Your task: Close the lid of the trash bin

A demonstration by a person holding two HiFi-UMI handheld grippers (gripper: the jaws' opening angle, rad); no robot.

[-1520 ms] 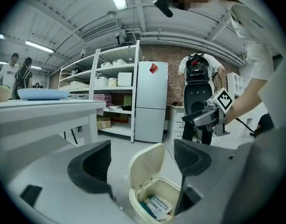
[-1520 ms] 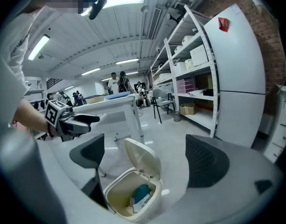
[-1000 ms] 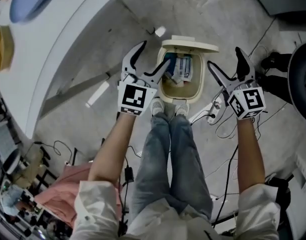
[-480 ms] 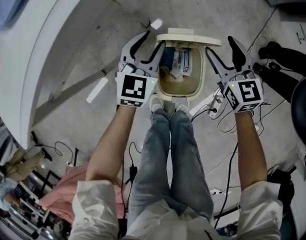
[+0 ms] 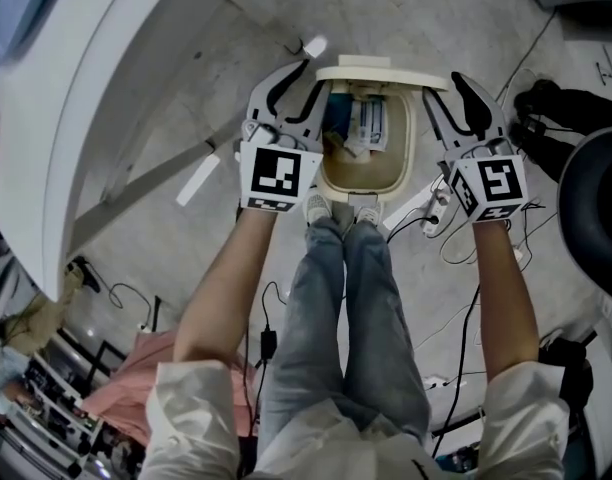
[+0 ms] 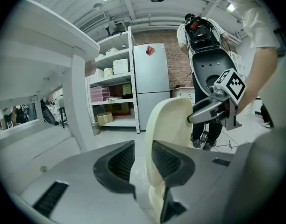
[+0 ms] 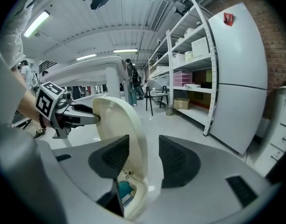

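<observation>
Just ahead of feet [image 5: 338,209]: bin [image 5: 407,158], open, lid [image 5: 383,72] upright at far rim. Astride lid's left edge: left gripper [image 5: 308,80], jaws closing, not yet clamped. Likewise right gripper [image 5: 441,88] at right edge, closing, one pad clear. Step in hand: taking hold. Calls next for firm pinch both sides, then tipping lid forward and down together.

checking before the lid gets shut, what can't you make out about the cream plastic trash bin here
- Contents of the cream plastic trash bin: head view, too small to identify, far end covered by its upright cream lid.
- Bin body: left gripper view, blocked by the left gripper, jaws closing around the lid.
- Bin base: head view, hidden beneath the rim.
</observation>
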